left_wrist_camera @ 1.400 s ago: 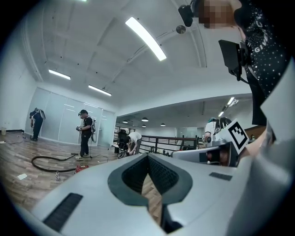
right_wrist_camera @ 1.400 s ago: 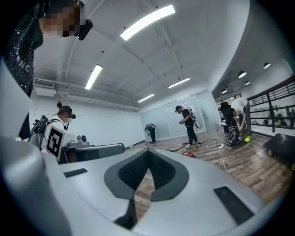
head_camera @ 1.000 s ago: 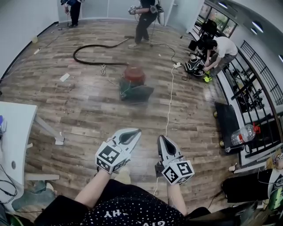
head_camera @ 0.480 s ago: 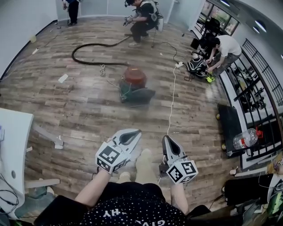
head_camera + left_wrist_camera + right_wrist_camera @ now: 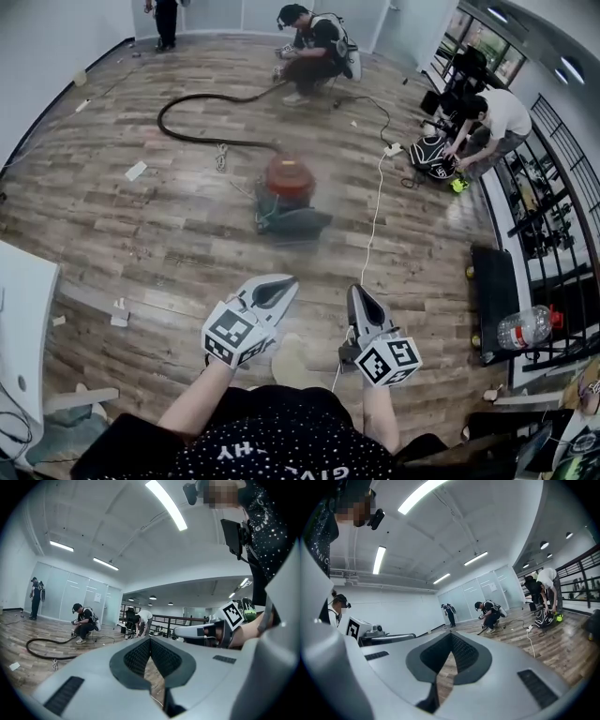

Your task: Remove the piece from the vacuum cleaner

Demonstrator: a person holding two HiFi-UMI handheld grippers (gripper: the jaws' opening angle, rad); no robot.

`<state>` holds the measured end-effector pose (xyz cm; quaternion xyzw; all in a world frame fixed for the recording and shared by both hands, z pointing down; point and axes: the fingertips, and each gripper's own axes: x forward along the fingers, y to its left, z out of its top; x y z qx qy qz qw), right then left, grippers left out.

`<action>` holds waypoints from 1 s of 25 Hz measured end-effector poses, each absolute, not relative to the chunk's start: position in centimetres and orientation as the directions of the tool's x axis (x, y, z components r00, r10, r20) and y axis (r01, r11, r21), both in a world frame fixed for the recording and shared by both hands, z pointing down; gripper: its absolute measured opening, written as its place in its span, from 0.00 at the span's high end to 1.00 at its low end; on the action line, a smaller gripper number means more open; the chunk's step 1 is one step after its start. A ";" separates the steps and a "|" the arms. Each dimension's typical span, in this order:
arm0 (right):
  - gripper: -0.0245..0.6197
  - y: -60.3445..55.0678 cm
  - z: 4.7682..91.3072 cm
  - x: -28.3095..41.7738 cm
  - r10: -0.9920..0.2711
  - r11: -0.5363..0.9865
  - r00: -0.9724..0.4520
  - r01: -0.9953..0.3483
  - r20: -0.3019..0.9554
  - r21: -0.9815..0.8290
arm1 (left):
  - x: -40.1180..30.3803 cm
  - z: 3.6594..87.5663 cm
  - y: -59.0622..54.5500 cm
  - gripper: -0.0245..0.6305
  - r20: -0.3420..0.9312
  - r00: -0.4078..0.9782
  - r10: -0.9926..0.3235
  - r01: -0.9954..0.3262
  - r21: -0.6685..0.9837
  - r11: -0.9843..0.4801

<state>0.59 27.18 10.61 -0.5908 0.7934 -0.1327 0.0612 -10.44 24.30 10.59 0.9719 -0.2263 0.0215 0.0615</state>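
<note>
The vacuum cleaner (image 5: 286, 180), a red dome on a dark green base, stands on the wooden floor a few steps ahead in the head view. Its black hose (image 5: 192, 134) loops away to the far left and also shows low on the floor in the left gripper view, black hose (image 5: 42, 645). My left gripper (image 5: 280, 285) and right gripper (image 5: 357, 293) are held side by side in front of my body, both pointing toward the vacuum and well short of it. Both are shut with nothing in them: left gripper (image 5: 150, 640), right gripper (image 5: 451, 635).
A white power cord (image 5: 374, 217) runs across the floor right of the vacuum toward my right gripper. A white table (image 5: 21, 317) stands at the left, a black case (image 5: 492, 289) and a water bottle (image 5: 525, 327) at the right. A person (image 5: 315, 49) crouches at the hose's far end; another (image 5: 494, 117) bends over by the railing.
The head view has shifted forward, so the vacuum sits a little lower and nearer in it. The person at the back has gone from standing to crouching. Both grippers stay shut.
</note>
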 end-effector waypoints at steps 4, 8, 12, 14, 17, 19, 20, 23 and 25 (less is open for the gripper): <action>0.95 21.4 10.5 3.9 -0.940 0.308 -0.337 -0.910 0.061 -0.277 | -7.5 10.1 18.6 0.95 0.058 0.875 -0.481 -0.484 0.108 -0.868; 0.95 16.5 10.3 6.5 -0.925 0.346 -0.376 -0.896 0.060 -0.278 | -5.4 10.3 14.1 0.95 0.052 0.848 -0.527 -0.530 0.118 -0.840; 0.95 13.4 10.9 7.8 -0.906 0.384 -0.418 -0.878 0.069 -0.286 | -4.3 11.0 11.1 0.95 0.066 0.823 -0.564 -0.568 0.133 -0.812; 0.95 12.2 11.4 8.3 -0.901 0.388 -0.427 -0.871 0.074 -0.301 | -3.9 11.3 10.1 0.95 0.078 0.818 -0.570 -0.575 0.139 -0.806; 0.95 10.4 12.2 8.9 -0.898 0.385 -0.432 -0.861 0.079 -0.332 | -3.8 12.0 8.2 0.95 0.108 0.811 -0.575 -0.585 0.141 -0.799; 0.95 9.2 12.8 9.0 -0.897 0.380 -0.433 -0.856 0.085 -0.351 | -3.8 12.6 6.6 0.95 0.126 0.807 -0.577 -0.591 0.152 -0.792; 0.95 8.6 13.1 9.2 -0.898 0.373 -0.431 -0.855 0.091 -0.361 | -3.7 12.9 5.8 0.95 0.133 0.806 -0.577 -0.592 0.158 -0.790; 0.95 6.3 14.1 10.1 -0.902 0.351 -0.418 -0.855 0.107 -0.382 | -2.9 13.5 3.0 0.95 0.139 0.812 -0.567 -0.584 0.171 -0.794; 0.95 4.1 14.5 11.0 -0.908 0.330 -0.402 -0.859 0.116 -0.392 | -2.1 13.7 0.5 0.95 0.144 0.819 -0.556 -0.574 0.175 -0.800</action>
